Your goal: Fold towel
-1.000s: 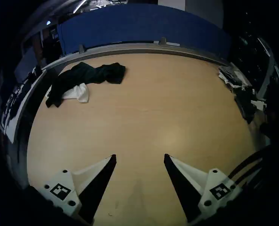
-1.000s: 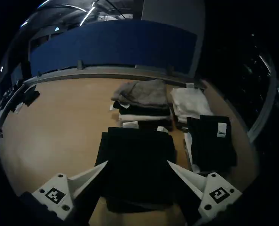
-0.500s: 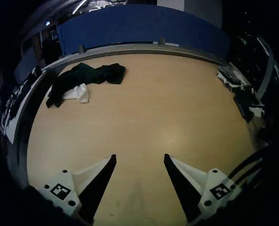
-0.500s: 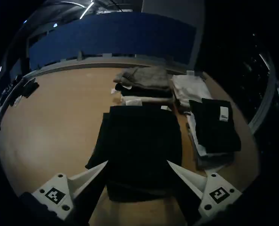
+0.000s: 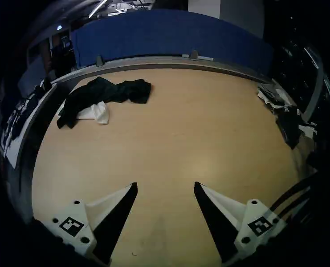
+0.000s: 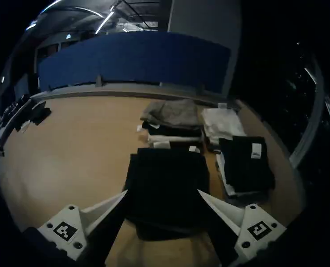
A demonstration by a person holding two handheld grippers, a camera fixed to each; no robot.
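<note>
A folded black towel (image 6: 169, 169) lies flat on the wooden table (image 6: 75, 147), reaching in between the fingers of my right gripper (image 6: 162, 192). That gripper stands open, its fingers wide on either side of the towel's near end and not pressing on it. In the left gripper view, my left gripper (image 5: 165, 184) hangs open over bare tabletop (image 5: 187, 133) with nothing between its fingers. A heap of unfolded dark cloth (image 5: 107, 91) with a white piece (image 5: 95, 112) lies at the far left of that view.
Behind the black towel stand stacks of folded towels: one topped by a grey towel (image 6: 173, 113), a white stack (image 6: 222, 122), and a black towel with a label (image 6: 245, 162). A blue partition (image 6: 133, 58) runs along the table's far edge.
The right gripper has drawn back a little from the folded black towel, so the stacks look smaller and lower. The left gripper view has shifted only slightly.
</note>
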